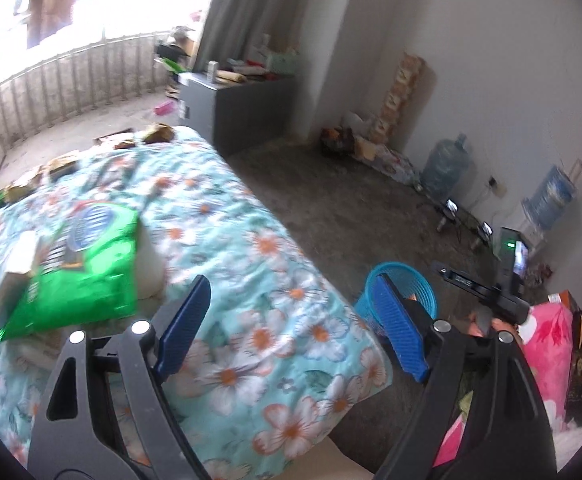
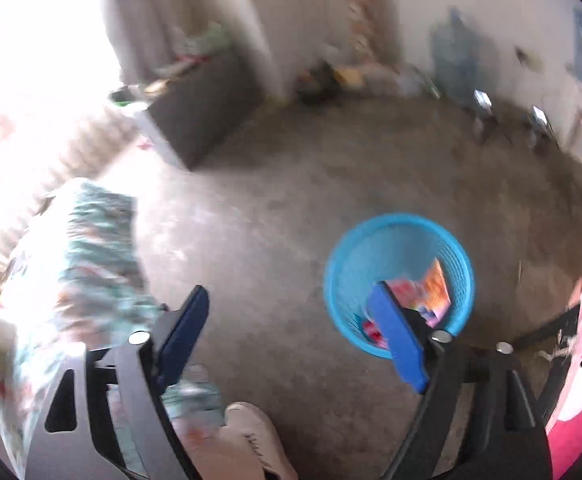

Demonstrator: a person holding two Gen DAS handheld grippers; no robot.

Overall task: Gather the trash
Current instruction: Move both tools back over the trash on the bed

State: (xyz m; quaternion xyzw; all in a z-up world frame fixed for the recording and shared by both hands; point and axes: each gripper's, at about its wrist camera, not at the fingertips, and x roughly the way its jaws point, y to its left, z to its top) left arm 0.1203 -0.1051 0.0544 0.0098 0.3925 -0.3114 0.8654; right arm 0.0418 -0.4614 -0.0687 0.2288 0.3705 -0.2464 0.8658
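My left gripper [image 1: 291, 300] is open and empty above the near corner of a bed with a floral quilt [image 1: 227, 240]. A green snack bag [image 1: 87, 264] lies on the quilt to its left, with a pale carton [image 1: 15, 276] on the bag's left edge. More wrappers [image 1: 63, 164] lie along the far side of the bed. My right gripper [image 2: 291, 308] is open and empty above the floor, left of a blue mesh bin [image 2: 375, 240] that holds colourful wrappers [image 2: 435, 288]. The bin also shows in the left wrist view [image 1: 419, 280]. The right wrist view is blurred.
A grey cabinet [image 1: 243, 108] stands beyond the bed. Water jugs [image 1: 447, 164], boxes and cables line the wall. A pink blanket [image 1: 551, 340] lies at the right. A white shoe [image 2: 251, 436] is on the floor below my right gripper.
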